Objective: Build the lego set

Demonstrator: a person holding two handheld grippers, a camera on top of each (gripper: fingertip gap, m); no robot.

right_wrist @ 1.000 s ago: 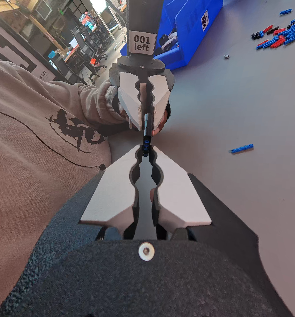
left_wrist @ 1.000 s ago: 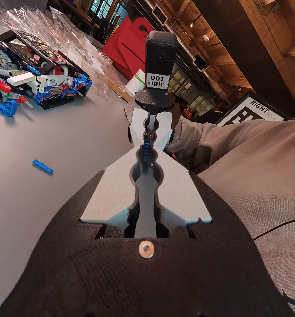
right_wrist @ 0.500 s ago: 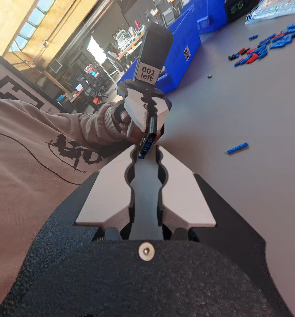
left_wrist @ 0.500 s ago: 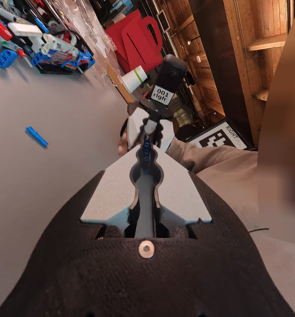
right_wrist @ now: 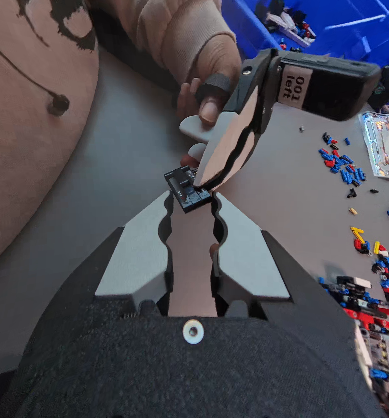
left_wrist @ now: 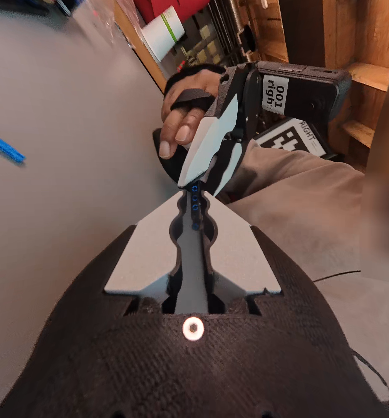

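The small black lego piece point(right_wrist: 188, 192), with blue pins along its edge, sits in the air above the grey table point(right_wrist: 279, 203), pinched at the tips of the left gripper point(left_wrist: 194, 199), whose jaws are clenched on it. A second ago both tools faced each other head on and the right gripper's tips were closed around the piece's far end; now the right gripper point(right_wrist: 192, 203) has let go and its jaws stand spread, with the piece just ahead of the gap, touching neither tip. Both tools have also rolled sideways, so the piece shows its flat face. The hand-over looks finished and the piece is ready for its next part. A loose blue pin point(left_wrist: 2, 146) lies on the table, well apart.
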